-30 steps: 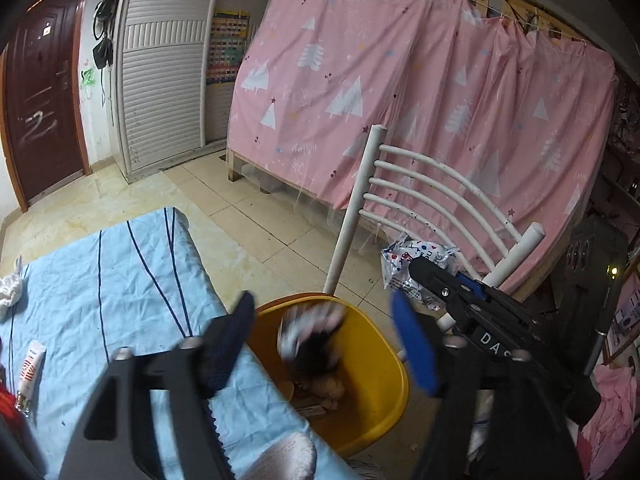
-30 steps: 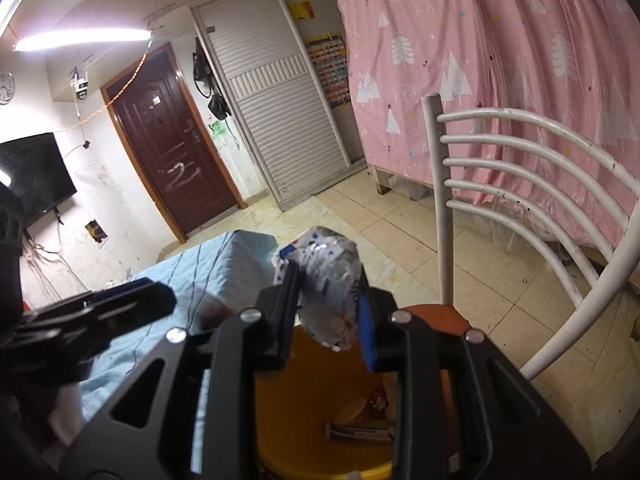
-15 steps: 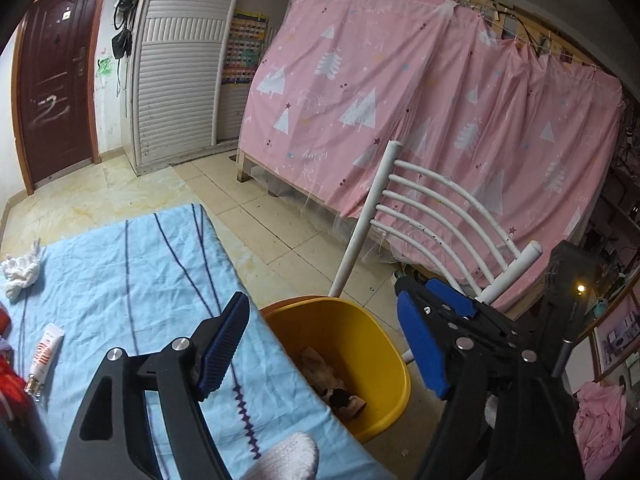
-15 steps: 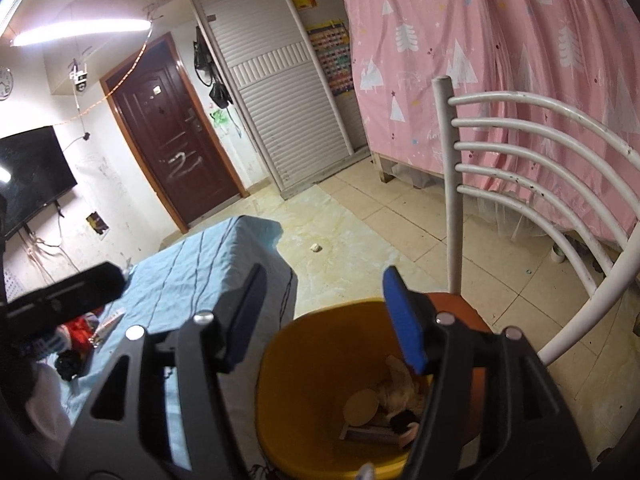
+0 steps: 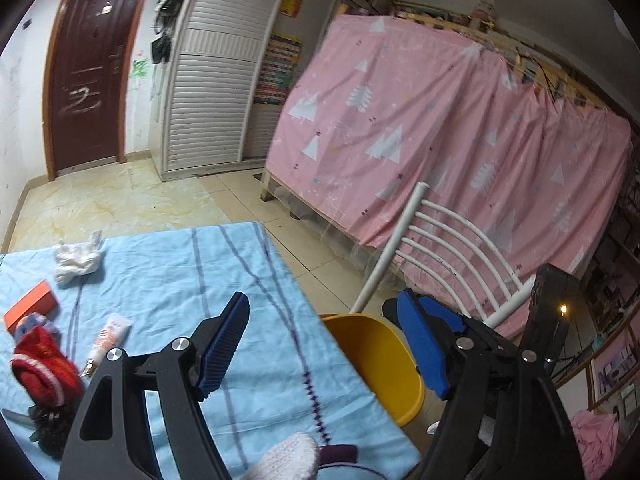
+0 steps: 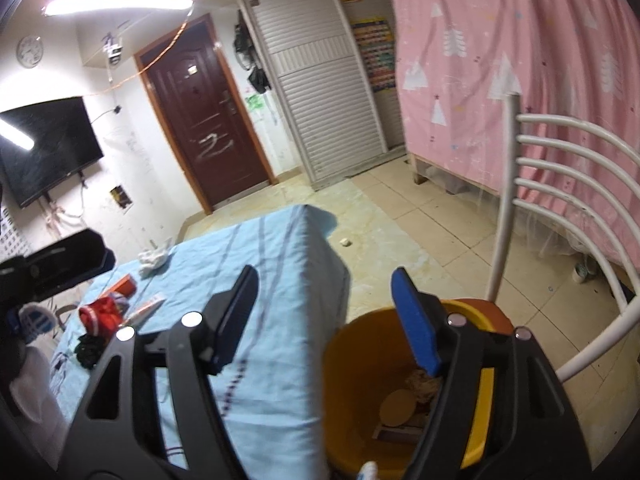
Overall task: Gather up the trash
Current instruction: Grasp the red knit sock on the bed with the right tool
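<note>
A: Risk first? Right gripper [image 6: 324, 312] sat over the rim of the yellow bin [image 6: 360, 380], jaws opening with nothing between them. Left gripper [image 5: 322, 344] was spread wide and empty too, over the desk edge.

B: So what could fail?

A: Next pick, I'd judge. The crumpled tissue [image 5: 76, 260] was far back on the blue cloth [image 5: 168, 280]; soft wad, jaws could pinch cloth with it and drag the cover. The tube [image 5: 108, 338] looked slick and flat, might squirt out of the pads.

B: Other stuff?

A: Orange box [image 5: 32, 308], rigid carton. Red knit item [image 5: 44, 368], fuzzy, probably not trash; wrong grab possible. Bin was smooth plastic, paper scraps and a round disc at the bottom.
</note>
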